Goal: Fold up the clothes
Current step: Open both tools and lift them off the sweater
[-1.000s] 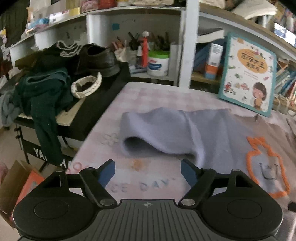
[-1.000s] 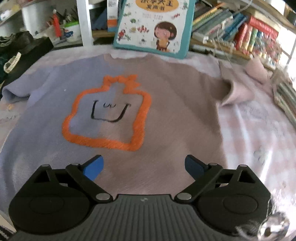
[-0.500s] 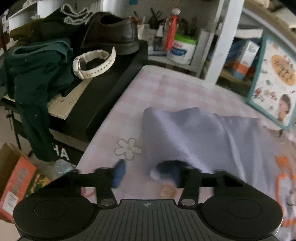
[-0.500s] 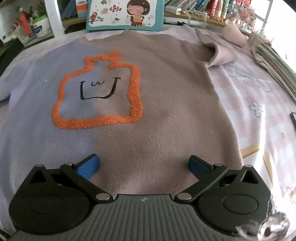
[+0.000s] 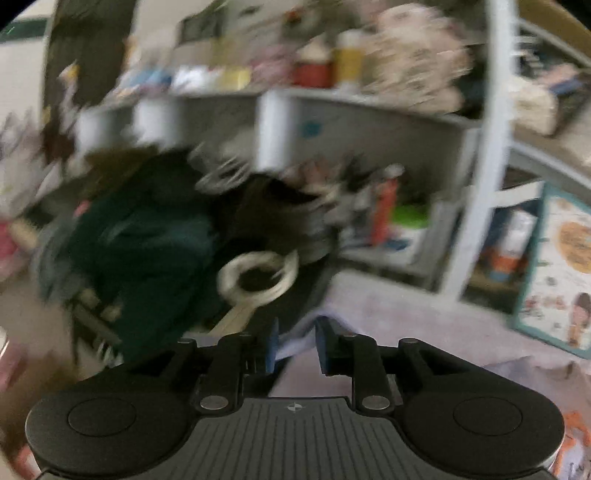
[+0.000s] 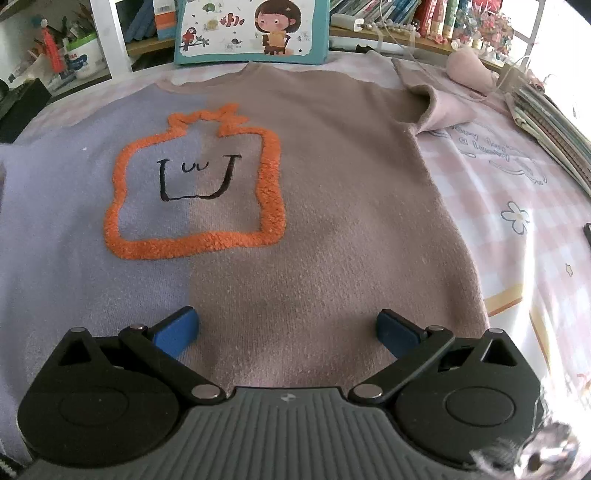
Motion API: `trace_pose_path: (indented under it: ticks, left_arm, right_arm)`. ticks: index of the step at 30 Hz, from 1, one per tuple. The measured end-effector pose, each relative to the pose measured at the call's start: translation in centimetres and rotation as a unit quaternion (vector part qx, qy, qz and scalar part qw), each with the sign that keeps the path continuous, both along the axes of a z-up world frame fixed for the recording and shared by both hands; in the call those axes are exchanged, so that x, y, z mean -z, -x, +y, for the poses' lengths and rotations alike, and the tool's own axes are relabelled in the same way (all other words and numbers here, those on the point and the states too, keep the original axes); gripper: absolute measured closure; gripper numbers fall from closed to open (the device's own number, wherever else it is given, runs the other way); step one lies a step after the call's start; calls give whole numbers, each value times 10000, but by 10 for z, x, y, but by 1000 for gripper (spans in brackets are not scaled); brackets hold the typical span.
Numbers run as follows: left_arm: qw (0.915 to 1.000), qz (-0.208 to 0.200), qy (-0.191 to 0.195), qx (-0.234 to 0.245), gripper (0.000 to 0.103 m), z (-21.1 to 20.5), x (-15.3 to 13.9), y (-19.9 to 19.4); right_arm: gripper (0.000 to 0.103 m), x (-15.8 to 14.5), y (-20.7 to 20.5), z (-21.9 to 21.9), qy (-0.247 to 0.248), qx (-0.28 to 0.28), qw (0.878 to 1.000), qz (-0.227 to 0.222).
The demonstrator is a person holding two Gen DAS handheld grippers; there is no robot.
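Note:
A two-tone sweater, lilac on the left and taupe on the right, lies flat on the pink checked cloth, with an orange fuzzy outline and a drawn face on its chest. Its right sleeve is bunched at the far right. My right gripper is open, low over the sweater's lower part. My left gripper is shut on the lilac left sleeve end and is raised; that view is blurred by motion.
A picture book leans on the shelves behind the collar. A black side table holds dark clothes, a shoe and a white watch. Stacked books lie at the right edge.
My left gripper closed on the lilac sleeve end and lifted it, tilting up quickly. My right gripper moved slightly closer over the sweater and stayed open.

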State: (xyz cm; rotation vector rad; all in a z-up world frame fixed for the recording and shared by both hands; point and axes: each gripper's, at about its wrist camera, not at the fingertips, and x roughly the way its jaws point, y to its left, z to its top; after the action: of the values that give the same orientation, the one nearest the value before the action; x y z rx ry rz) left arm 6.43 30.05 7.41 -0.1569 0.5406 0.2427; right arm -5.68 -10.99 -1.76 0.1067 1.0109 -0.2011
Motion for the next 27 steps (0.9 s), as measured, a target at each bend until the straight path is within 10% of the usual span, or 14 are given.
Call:
trace_pose_path:
  ticks: [8, 15, 27]
  left_arm:
    - [9941, 906, -188, -566, 61, 29, 39, 35]
    - [9854, 1226, 489, 1078, 60, -28, 56, 30]
    - [9177, 1603, -184, 3631, 60, -164, 75, 42]
  right_arm:
    - [0, 0, -1, -2, -13, -103, 9999, 5]
    - [0, -1, -6, 0, -18, -150, 9999, 36]
    - [3, -26, -49, -44, 775, 38, 9962, -403]
